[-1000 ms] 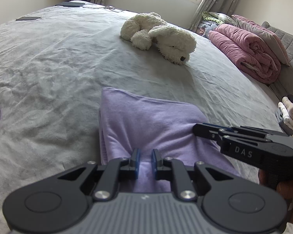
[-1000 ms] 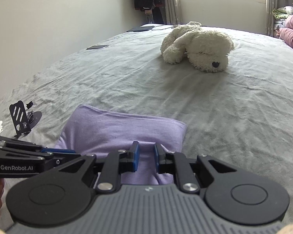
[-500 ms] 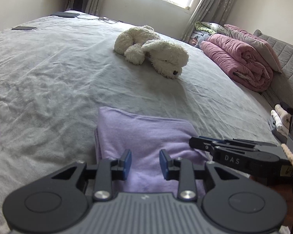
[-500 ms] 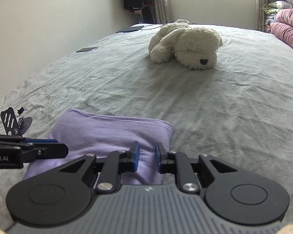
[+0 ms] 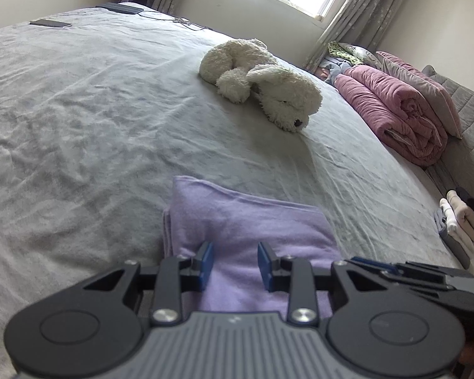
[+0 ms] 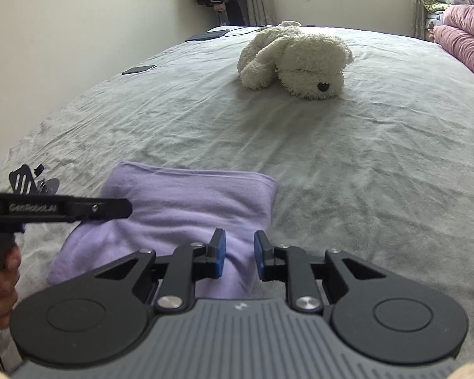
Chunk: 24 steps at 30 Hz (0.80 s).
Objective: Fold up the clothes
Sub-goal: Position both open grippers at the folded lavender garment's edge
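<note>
Basically done w/ this item, as far as I can judge: the purple cloth lies on the grey bed as a compact folded rectangle, layered edges showing on its left side, near the front edge of the bed.

Left gripper hovers over the cloth's near edge, jaws released w/ a clear gap, nothing between them. Right gripper is over the near right corner of the cloth, jaws also apart and not pinching fabric. Each gripper shows at the edge of the other's view.

Left to do, prob: one more smoothing or setting it aside; can't tell if more clothes wait.

Around, L to R: a black stand just left of the cloth, a phone far back, a plush dog mid-bed, well apart from the cloth, a pink quilt at right, a small pile of folded stuff at the right edge. Nothing blocks the cloth.
</note>
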Available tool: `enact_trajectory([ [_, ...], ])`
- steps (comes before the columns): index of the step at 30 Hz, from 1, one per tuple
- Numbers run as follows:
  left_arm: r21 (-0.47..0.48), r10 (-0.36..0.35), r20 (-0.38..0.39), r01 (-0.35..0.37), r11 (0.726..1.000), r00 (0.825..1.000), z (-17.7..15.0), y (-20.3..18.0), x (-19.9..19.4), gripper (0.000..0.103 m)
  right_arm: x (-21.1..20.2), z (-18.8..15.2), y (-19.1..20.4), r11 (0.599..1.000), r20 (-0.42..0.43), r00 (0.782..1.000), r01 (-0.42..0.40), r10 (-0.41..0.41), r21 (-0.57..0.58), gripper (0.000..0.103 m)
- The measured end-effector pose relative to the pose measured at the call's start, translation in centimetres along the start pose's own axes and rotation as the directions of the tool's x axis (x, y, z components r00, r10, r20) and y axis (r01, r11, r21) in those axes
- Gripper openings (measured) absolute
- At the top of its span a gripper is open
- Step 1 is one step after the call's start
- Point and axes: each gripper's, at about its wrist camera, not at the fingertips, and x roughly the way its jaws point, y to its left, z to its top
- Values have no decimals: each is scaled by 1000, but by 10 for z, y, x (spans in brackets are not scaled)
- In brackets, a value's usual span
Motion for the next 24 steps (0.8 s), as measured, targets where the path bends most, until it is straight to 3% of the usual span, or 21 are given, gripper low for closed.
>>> enact_trajectory([
  [7, 16, 9, -4, -9, 1000, 1000, 0, -5, 1, 32, -1, -19, 10, 999, -95, 995, -18, 13, -45, 23],
  [14, -34, -6, -1, 6, 999, 1000, 0, 2, -1, 32, -15, -19, 14, 996, -101, 995, -19, 11, -85, 23],
  [21, -37, -12, -14, 11, 999, 1000, -1, 4, 2, 32, -11, -26, 14, 986, -213, 977, -63, 30, -152, 26],
  [24, -37, -14, -16, 13, 999, 1000, -1, 4, 2, 32, -21, -27, 16, 977, -196, 981, -57, 16, -206, 23],
])
